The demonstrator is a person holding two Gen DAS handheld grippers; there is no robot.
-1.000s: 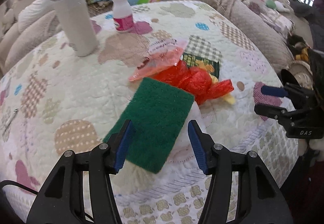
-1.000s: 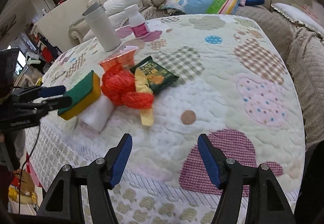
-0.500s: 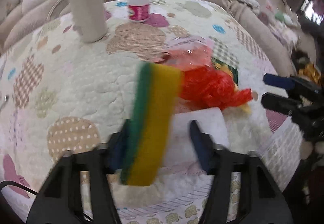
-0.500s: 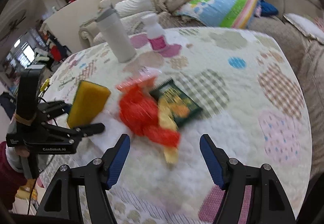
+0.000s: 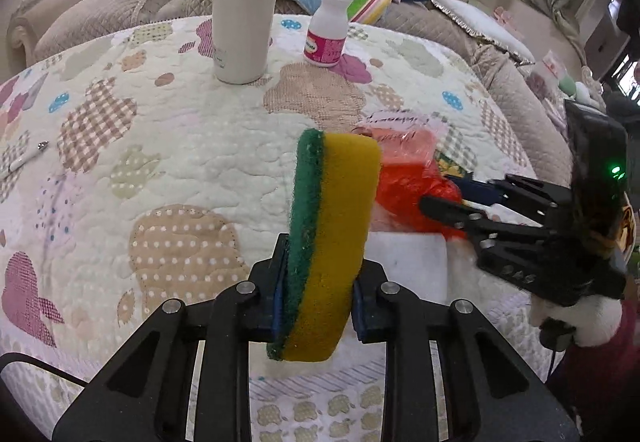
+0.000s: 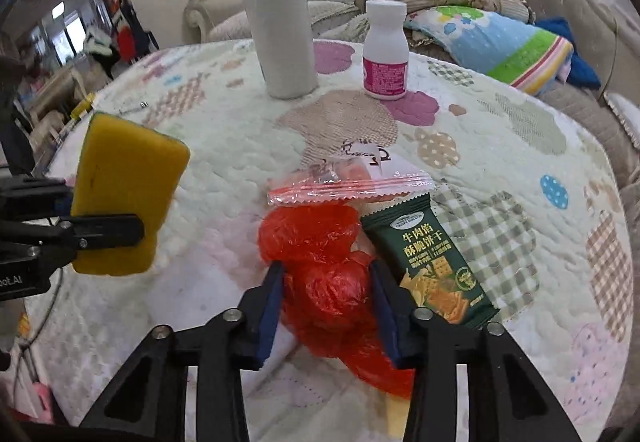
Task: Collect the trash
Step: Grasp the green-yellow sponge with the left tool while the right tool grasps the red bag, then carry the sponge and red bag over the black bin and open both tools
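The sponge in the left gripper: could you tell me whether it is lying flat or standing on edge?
On edge. The sponge stands upright, lifted off the table, pinched between the left gripper fingers, green side facing left.

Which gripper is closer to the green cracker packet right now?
Right. The right gripper is closing around the red plastic bag right beside the cracker packet. The left gripper holds the sponge up, farther off on the bag's other side.

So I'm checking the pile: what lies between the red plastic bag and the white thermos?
A clear pink-edged wrapper lies just beyond the red plastic bag; then bare quilt up to the white thermos, in the right wrist view.
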